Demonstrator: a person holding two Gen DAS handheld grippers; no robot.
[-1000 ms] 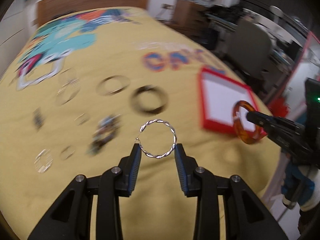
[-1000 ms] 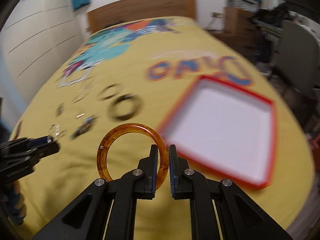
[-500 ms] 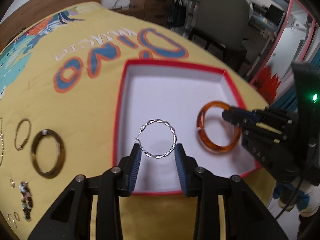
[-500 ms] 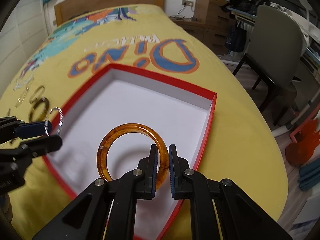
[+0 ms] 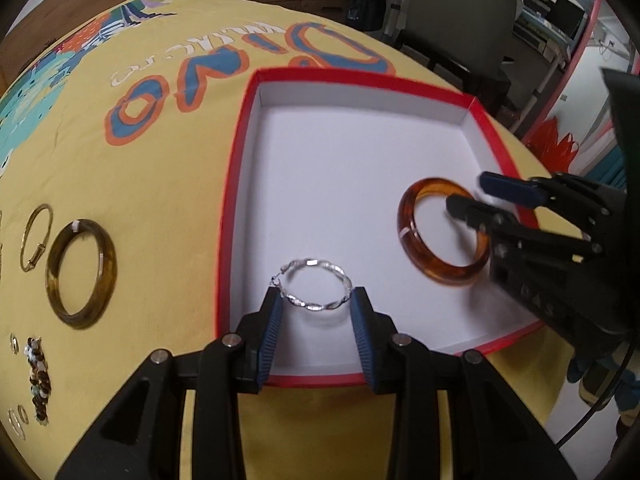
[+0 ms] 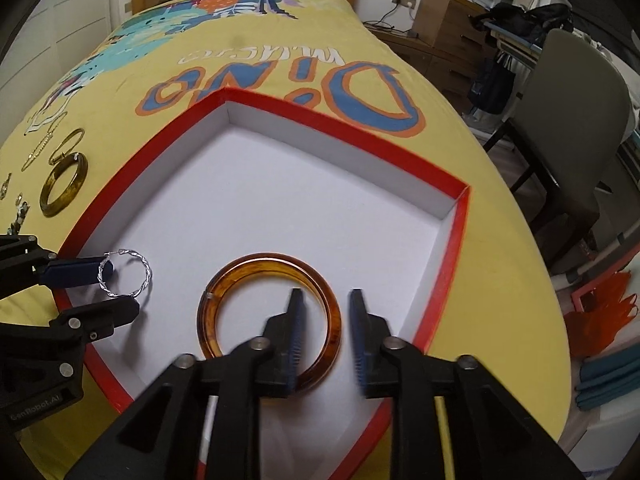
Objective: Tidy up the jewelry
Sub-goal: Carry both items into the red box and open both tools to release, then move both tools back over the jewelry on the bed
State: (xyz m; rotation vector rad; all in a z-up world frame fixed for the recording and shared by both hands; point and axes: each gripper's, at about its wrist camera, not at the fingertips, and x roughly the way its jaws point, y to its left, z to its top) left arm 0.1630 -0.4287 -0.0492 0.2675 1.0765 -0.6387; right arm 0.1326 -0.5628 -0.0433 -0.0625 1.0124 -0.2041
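Note:
A red box with a white floor lies on the yellow bedspread. My left gripper is shut on a twisted silver hoop and holds it over the box's near left part; the hoop also shows in the right wrist view. My right gripper is open, its fingers straddling the rim of an amber bangle that lies on the box floor. The bangle also shows in the left wrist view, with the right gripper over it.
Left of the box on the bedspread lie an olive bangle, a thin gold bangle, a beaded piece and small rings. A grey chair and furniture stand beyond the bed's right edge.
My right gripper has opened and let go of the amber bangle, which now lies in the box. My left gripper has lowered the silver hoop toward the box floor.

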